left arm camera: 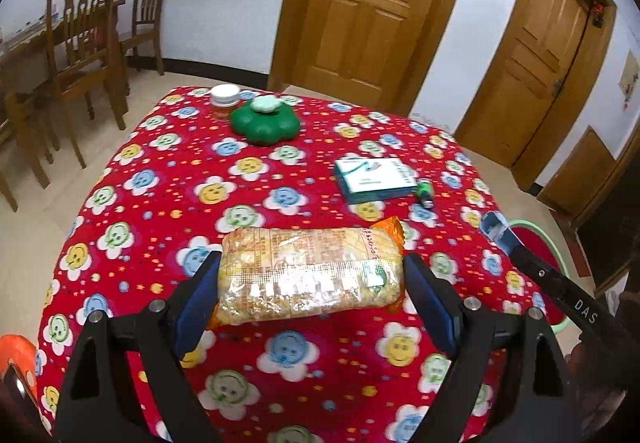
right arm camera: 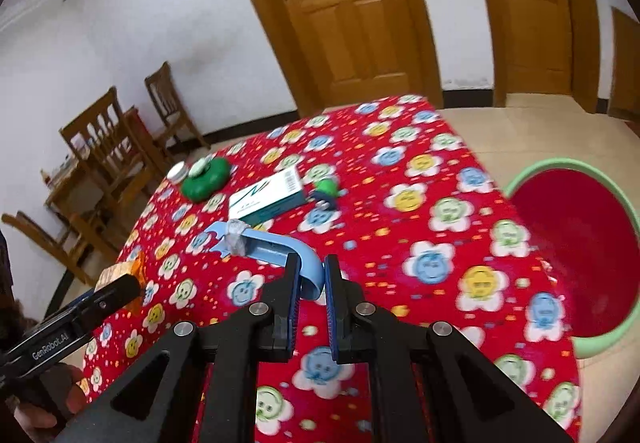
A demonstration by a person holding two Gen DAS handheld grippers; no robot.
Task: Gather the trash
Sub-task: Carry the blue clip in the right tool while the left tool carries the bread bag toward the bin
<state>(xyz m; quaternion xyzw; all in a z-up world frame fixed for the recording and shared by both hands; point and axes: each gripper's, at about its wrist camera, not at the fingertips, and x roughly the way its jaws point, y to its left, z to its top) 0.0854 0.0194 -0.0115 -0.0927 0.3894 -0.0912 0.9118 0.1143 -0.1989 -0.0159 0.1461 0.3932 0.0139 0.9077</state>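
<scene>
Right hand-held gripper (right arm camera: 311, 293) pinches a curved pale-blue plastic scrap (right arm camera: 276, 249); left hand-held gripper (left arm camera: 310, 283), spread wide, clamps a clear crinkly noodle packet (left arm camera: 308, 273); next, probably the red green-rimmed basin (right arm camera: 576, 243).

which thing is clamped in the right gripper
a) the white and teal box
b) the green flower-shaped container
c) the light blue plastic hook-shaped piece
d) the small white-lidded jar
c: in the right wrist view, the right gripper has its pads pressed on the curved end of the light blue plastic piece, lifted above the red tablecloth.
</scene>
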